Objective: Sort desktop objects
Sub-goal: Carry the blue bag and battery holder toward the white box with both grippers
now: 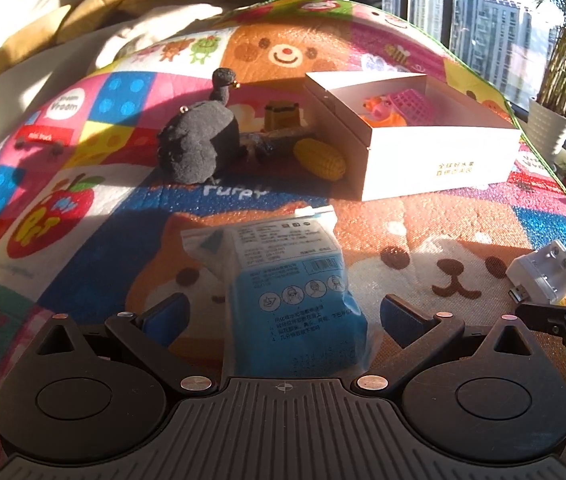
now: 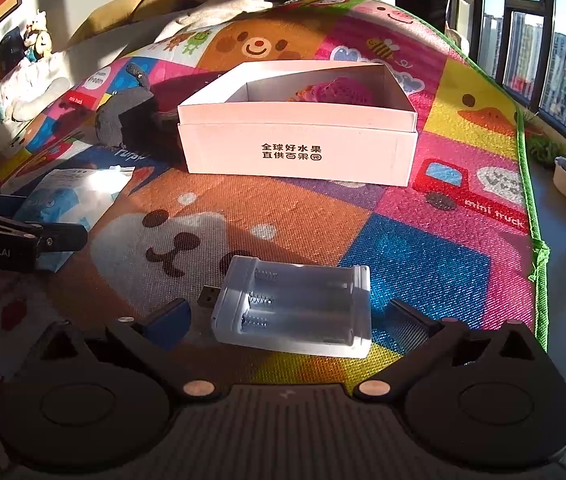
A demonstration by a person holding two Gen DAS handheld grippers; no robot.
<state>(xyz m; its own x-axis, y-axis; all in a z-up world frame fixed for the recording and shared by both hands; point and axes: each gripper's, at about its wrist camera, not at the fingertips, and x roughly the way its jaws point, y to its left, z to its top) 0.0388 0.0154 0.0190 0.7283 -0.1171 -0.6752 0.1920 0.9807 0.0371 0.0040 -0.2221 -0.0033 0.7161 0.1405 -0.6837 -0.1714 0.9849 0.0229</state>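
white box [image 2: 297, 152] hiding most of its pink contents [image 2: 337, 90], black plush [image 2: 123, 120] half behind it, mask packet [image 1: 295, 300] print unreadable

A blue mask packet [image 1: 295, 292] lies flat before me; my white battery charger [image 2: 295, 312] lies face-up near the open white box [image 2: 299, 132].

Left gripper [image 1: 281, 314] body: matte black plastic, two round hubs flanking a ribbed grey centre plate marked with a small crosshair.
Left gripper fingers [image 1: 165, 316]: black angled arms, blue pads on the inner faces.
Fasteners: silver and copper-toned round pins at the linkage pivots.
Right gripper [image 2: 289, 318] body: the same black hubs and ribbed plate.
Marking: white lettering "enRobot.AI", partly cut off, on the left gripper's side as seen from the right wrist view.
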